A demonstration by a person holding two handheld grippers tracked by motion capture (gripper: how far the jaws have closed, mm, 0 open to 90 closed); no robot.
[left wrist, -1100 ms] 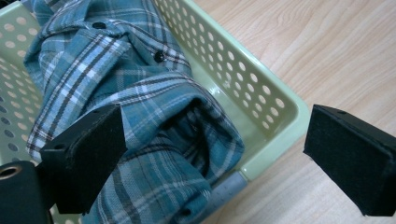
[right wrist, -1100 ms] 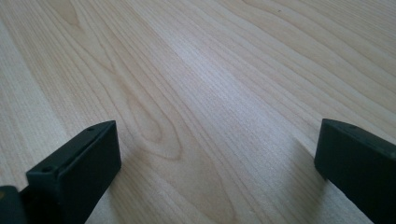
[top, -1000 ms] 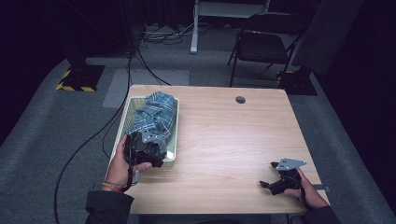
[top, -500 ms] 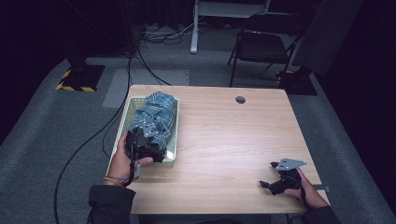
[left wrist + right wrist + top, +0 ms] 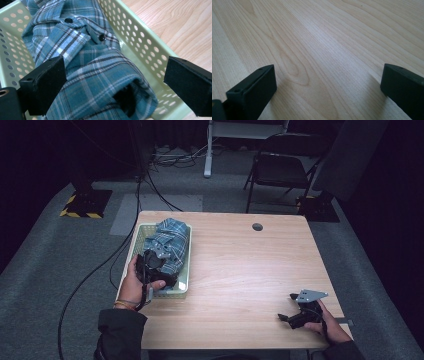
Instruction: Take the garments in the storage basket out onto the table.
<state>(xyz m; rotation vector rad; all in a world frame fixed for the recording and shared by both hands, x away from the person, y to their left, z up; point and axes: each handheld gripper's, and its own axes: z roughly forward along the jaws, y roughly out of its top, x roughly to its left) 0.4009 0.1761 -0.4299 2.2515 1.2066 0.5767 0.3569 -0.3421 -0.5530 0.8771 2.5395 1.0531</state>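
A rolled blue plaid shirt [image 5: 169, 240] [image 5: 95, 75] lies in a pale green perforated basket [image 5: 136, 240] [image 5: 147, 50] at the table's left. My left gripper [image 5: 159, 265] [image 5: 115, 85] hovers over the near end of the shirt, open, its jaws straddling the roll without closing on it. The right gripper [image 5: 287, 316] [image 5: 328, 87] rests low over bare wood at the front right corner, open and holding nothing.
The wooden table [image 5: 250, 265] has a cable hole [image 5: 257, 226] near its far edge. A black folding chair [image 5: 280, 167] stands beyond the table. Cables trail over the grey carpet at the left.
My left gripper has moved forward from the basket's near edge to above the shirt's near end. The right gripper has stayed put.
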